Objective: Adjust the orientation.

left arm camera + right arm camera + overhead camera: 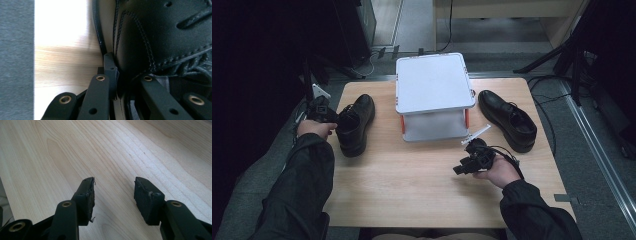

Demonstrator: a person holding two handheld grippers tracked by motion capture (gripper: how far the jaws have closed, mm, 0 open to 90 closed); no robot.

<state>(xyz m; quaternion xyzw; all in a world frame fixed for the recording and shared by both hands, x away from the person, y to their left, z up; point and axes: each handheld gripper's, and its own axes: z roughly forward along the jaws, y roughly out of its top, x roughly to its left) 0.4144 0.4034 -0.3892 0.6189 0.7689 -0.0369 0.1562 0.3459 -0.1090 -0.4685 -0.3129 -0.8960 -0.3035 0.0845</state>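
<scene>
On the wooden table (412, 180) a white two-level rack (432, 85) stands in the middle. A black shoe (356, 122) lies left of it, another black shoe (507, 120) right of it. The left forearm reaches forward; the left gripper (324, 114) is clamped on the heel rim of the left shoe. The right hand rests low on the table, and the right gripper (462, 167) points left with its jaws apart, holding nothing.

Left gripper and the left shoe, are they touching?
Touching. The left gripper view shows the left gripper clamped on the left shoe's collar, one jaw outside the leather, one inside.
</scene>
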